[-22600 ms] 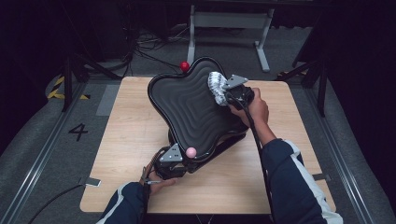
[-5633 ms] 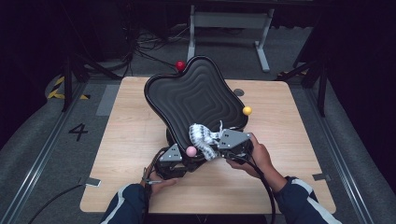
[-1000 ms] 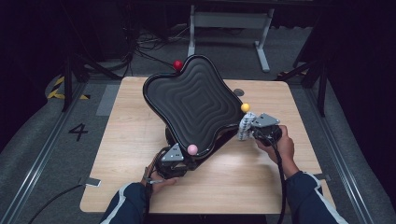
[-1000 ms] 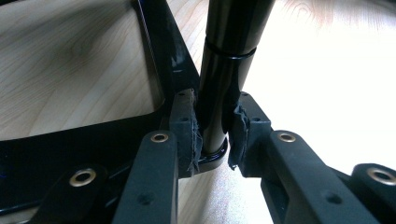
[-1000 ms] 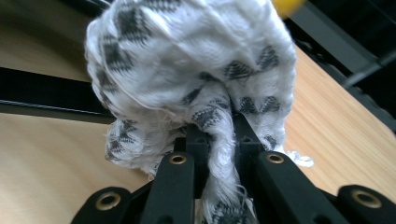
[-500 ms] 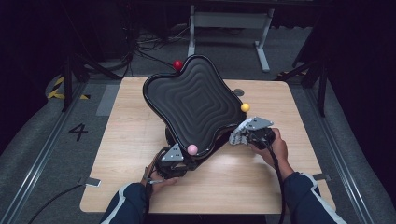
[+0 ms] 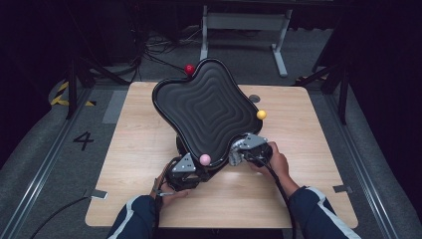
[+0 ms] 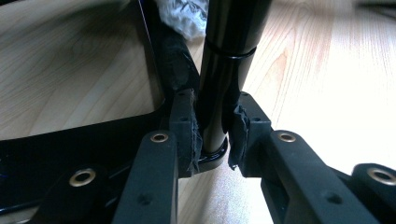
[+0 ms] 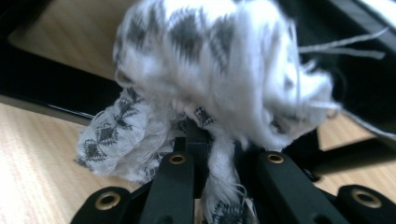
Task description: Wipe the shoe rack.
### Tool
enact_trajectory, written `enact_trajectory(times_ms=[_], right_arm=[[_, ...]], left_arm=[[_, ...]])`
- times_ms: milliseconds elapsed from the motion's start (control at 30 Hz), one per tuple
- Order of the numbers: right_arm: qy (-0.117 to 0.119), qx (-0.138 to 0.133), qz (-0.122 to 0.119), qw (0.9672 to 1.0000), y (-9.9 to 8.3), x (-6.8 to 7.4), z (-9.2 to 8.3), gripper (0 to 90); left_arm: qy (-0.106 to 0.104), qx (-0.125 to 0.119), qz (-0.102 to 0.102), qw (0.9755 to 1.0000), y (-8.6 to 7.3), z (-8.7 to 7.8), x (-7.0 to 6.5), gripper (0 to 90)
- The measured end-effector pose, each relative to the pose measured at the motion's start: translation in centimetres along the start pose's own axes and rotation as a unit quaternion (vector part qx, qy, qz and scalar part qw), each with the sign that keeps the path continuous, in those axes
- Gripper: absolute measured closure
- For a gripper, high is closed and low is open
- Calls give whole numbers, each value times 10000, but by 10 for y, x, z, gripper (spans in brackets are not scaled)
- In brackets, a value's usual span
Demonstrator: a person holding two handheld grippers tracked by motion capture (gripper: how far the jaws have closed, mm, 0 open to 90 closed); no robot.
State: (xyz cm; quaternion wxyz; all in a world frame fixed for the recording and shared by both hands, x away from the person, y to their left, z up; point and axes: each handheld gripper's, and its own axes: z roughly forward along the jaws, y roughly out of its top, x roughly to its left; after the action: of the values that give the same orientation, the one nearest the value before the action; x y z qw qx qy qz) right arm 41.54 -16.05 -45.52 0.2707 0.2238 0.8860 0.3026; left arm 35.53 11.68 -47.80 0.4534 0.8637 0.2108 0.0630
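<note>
A black four-lobed panel (image 7: 209, 109) with ridged rings stands tilted on a wooden table (image 7: 139, 134). Balls sit at its corners: red (image 7: 189, 68), yellow (image 7: 261, 114), pink (image 7: 204, 159). My left gripper (image 7: 185, 168) (image 8: 215, 128) is shut on the glossy black post (image 8: 226, 56) under the panel's near corner. My right gripper (image 7: 240, 152) (image 9: 219, 147) is shut on a bunched white cloth with a grey pattern (image 9: 219, 70) (image 7: 234, 157). The cloth is pressed against the panel's lower right edge, between the pink and yellow balls, and it hides the pads.
Bare table wood lies left of the panel and right of my right hand. A grey metal stand (image 7: 244, 22), cables and black frame legs stand on the floor beyond the far table edge. A floor rail (image 7: 35, 184) runs along the left.
My right gripper, with the cloth, has slid left and nearer along the panel's right edge, from beside the yellow ball toward the pink one. The left gripper has stayed put.
</note>
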Motion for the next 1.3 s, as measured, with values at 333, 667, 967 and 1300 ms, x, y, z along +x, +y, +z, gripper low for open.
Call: enact_trajectory(times_ms=[333,667,967,1300], right_arm=[[180,22,-195,9996,3,15,5,813],[-10,268,-172,9995,-12,2,7,812],[16,332,-108,9994,-18,-4,4,812],[536,311,-197,9979,-26,3,-19,811]], left_arm=[[53,16,5,10000,0,0,-1,730],[183,146,83,9997,0,2,-12,614],[245,-26,-12,9997,-2,-14,-15,642],[333,-78,55,9994,3,-5,-17,741]])
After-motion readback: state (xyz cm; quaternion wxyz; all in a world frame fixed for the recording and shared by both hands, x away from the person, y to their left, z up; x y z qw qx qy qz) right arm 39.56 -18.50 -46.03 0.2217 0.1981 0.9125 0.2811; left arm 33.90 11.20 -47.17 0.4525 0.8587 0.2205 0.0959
